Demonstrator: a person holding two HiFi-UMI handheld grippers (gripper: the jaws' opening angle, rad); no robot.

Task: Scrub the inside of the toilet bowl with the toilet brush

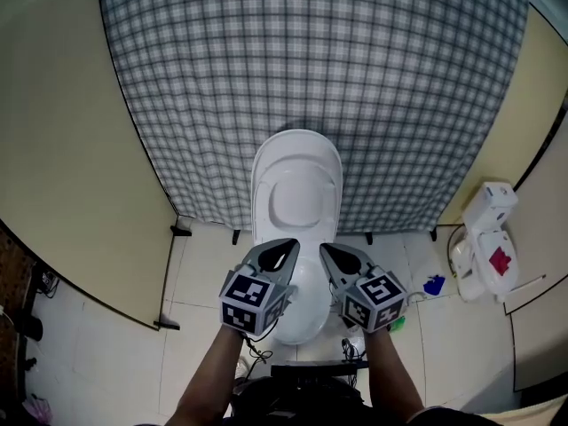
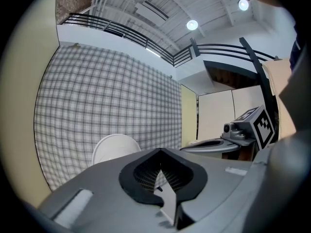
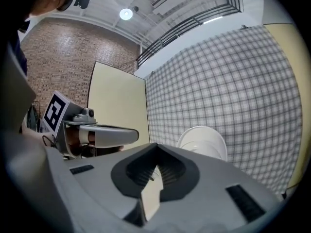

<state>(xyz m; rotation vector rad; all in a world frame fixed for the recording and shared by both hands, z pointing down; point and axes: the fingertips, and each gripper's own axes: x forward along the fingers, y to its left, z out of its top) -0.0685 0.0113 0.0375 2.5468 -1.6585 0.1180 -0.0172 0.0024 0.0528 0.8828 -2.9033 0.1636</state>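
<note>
A: Entry, head view. The toilet is recorded at the middle of the tiled floor. Its lid is raised and backed by a checked cloth. Is the bowl itself seen?

B: Only in part. A strip of white bowl is seen between and below the two grippers, and the rest is covered by them. Whether the inside is wet or dry cannot be told.

A: State of the left hand-held gripper?

B: Its jaws are closed tip to tip, and nothing is gripped (confirmed in the left gripper view, where only the lid and cloth are seen past the tips). It is held above the bowl's left side.

A: And the right hand-held gripper?

B: The same is noted. The jaws are fully together and nothing is caught between the pads. It is held above the bowl's right side, near the left one but not touching it. Each gripper is seen side-on in the other's view.

A: Surroundings?

B: Beige panels are noted on both sides of the cloth. By the right wall a white object with a red patch is seen on the floor, of a kind not determined. A small blue item is seen just left of it, and a green one is partly hidden behind the right gripper's marker cube. Both forearms enter the frame from the bottom edge.
</note>
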